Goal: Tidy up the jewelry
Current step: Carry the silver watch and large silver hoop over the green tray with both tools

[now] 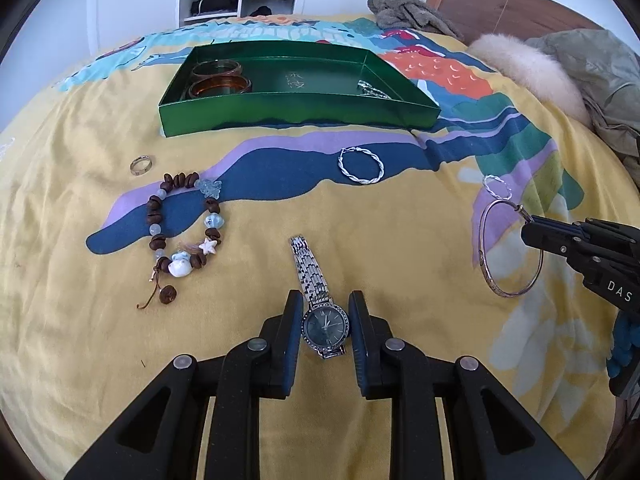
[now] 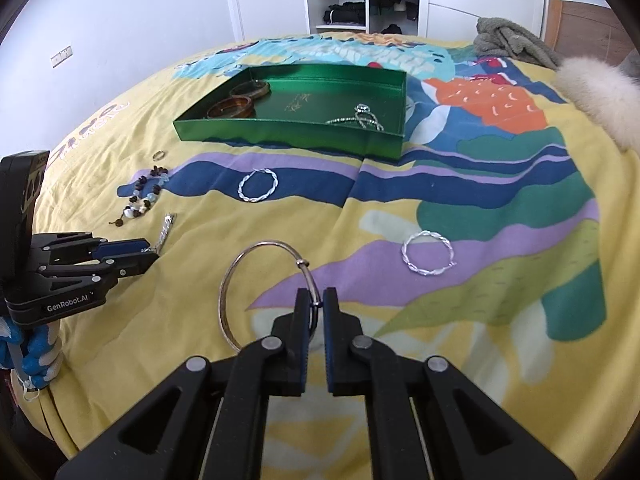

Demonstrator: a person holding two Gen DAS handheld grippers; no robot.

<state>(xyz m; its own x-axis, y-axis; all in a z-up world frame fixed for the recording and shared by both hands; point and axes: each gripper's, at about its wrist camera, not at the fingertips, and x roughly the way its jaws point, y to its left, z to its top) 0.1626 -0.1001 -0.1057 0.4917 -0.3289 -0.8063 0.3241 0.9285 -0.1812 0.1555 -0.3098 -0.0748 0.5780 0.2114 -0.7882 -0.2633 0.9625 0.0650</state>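
Note:
A silver watch (image 1: 326, 326) with a dark dial sits between the pads of my left gripper (image 1: 325, 300), which is shut on its case; the metal strap (image 2: 166, 228) trails forward over the bedspread. My right gripper (image 2: 316, 296) is shut on the clasp end of a thin silver bangle (image 2: 272, 243), which hangs tilted off the bed (image 1: 481, 240). Behind stands a green box (image 2: 280, 134) with two amber bangles (image 2: 232, 107) and silver pieces (image 2: 360, 120) inside. Loose on the bedspread lie two twisted silver hoops (image 2: 256, 201) (image 2: 426, 273), a beaded bracelet (image 1: 154, 216) and a small ring (image 1: 141, 165).
The colourful yellow bedspread (image 1: 280, 216) covers the whole bed. A grey cloth (image 1: 412, 12) and a fur-trimmed coat (image 1: 532, 68) lie at the far right by a wooden headboard. White wardrobes with open shelves stand beyond the bed.

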